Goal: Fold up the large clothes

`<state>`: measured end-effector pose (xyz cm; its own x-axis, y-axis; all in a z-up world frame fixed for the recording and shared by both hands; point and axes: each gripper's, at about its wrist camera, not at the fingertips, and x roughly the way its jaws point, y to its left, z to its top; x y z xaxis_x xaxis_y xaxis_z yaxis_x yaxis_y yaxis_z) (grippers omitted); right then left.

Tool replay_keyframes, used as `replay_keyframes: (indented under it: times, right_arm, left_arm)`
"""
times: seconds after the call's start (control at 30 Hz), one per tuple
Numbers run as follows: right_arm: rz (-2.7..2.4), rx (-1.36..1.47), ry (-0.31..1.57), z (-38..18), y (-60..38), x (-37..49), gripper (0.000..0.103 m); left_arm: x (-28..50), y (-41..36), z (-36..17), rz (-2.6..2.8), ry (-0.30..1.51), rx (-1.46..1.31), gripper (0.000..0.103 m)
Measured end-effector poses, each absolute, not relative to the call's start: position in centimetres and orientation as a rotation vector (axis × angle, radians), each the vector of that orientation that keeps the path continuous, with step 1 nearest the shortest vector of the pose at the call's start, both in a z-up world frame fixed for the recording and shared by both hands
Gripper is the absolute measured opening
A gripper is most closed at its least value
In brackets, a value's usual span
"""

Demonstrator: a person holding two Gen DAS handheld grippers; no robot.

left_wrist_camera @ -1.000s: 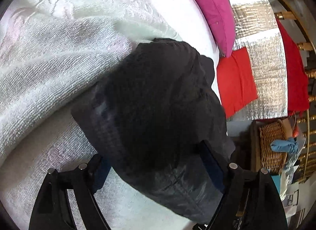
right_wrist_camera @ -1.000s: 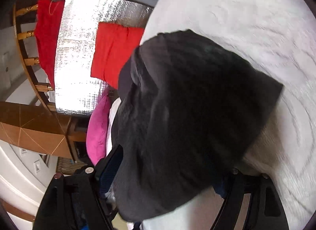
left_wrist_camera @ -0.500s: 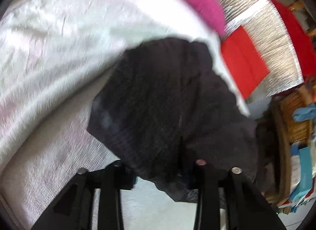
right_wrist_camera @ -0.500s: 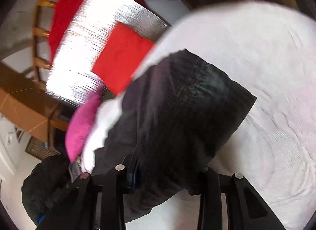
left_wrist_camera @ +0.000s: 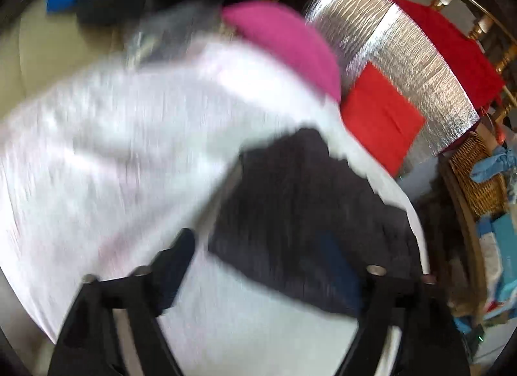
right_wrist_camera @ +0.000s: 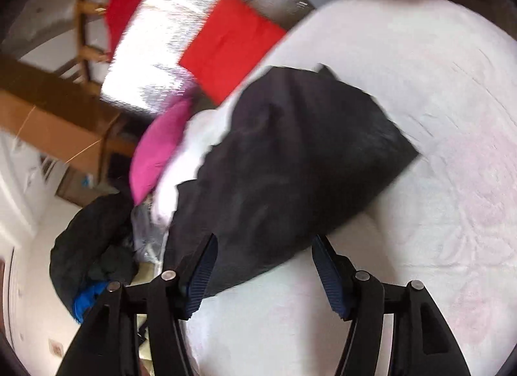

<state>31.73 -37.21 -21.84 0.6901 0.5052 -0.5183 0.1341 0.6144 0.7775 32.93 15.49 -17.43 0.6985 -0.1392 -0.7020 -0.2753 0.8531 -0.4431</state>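
A folded black garment (left_wrist_camera: 303, 214) lies on the white towel-covered bed (left_wrist_camera: 129, 156), near the bed's edge; it also shows in the right wrist view (right_wrist_camera: 290, 162). My left gripper (left_wrist_camera: 258, 266) is open and empty, its fingers apart just short of the garment's near edge. My right gripper (right_wrist_camera: 263, 266) is open and empty too, with its blue pads either side of the garment's near edge, not touching that I can tell. The left wrist view is blurred by motion.
A pink pillow (left_wrist_camera: 284, 40) lies at the bed's far edge. A silver foil panel (left_wrist_camera: 397, 62) with red cloths (left_wrist_camera: 381, 117) stands beyond. A wicker basket (left_wrist_camera: 478, 179) is at the right. A dark pile of clothes (right_wrist_camera: 93, 240) lies beside the bed.
Both grippers shut on the garment half a second ago, then opened and let it go. Both have drawn back, and the garment now lies folded on the bed.
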Motion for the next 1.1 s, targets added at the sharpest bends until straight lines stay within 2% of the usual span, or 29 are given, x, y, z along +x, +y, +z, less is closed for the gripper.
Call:
replay_keyframes:
  times: [0.1,0.3,0.53,0.7,0.73,0.77,0.8,0.83,1.1]
  right_arm:
    - [0.287,0.913,0.774,-22.3,-35.5,32.8,0.065]
    - [0.278,0.839,0.718,-23.2,-32.9,37.0,0.065]
    - [0.262,0.728,0.694,-23.9,-32.1,39.4,0.065]
    - [0.259,0.709,0.71,-24.8,-32.0,40.4,0.064]
    - [0.256,0.703,0.712,-24.9,-32.0,40.5,0.064]
    - [0.258,0.7,0.712,-24.9,-32.0,40.5,0.064]
    - [0.259,0.699,0.711,-25.0,-32.0,40.6,0.064]
    - [0.26,0.699,0.709,-25.1,-32.0,40.6,0.064]
    - [0.244,0.681,0.71,-25.1,-31.7,40.6,0.064]
  left_arm:
    - [39.3,14.8,-15.5,0.078,0.831,-0.433,0.088]
    - [51.1,12.9,-17.8,0.022,1.005,-0.355,0.088]
    - [59.8,9.3,-23.1,-0.011,1.18,-0.326,0.088]
    - [61.7,6.7,-24.0,-0.053,1.161,-0.248,0.087]
    - [61.6,6.3,-23.8,-0.077,1.152,-0.224,0.071]
    - [61.5,6.0,-23.4,-0.08,1.144,-0.193,0.036]
    - [61.5,5.5,-23.4,-0.059,1.143,-0.129,0.02]
    - [61.6,5.2,-23.6,-0.039,1.152,-0.085,0.009]
    - [61.3,5.9,-20.5,0.144,0.972,0.058,0.007]
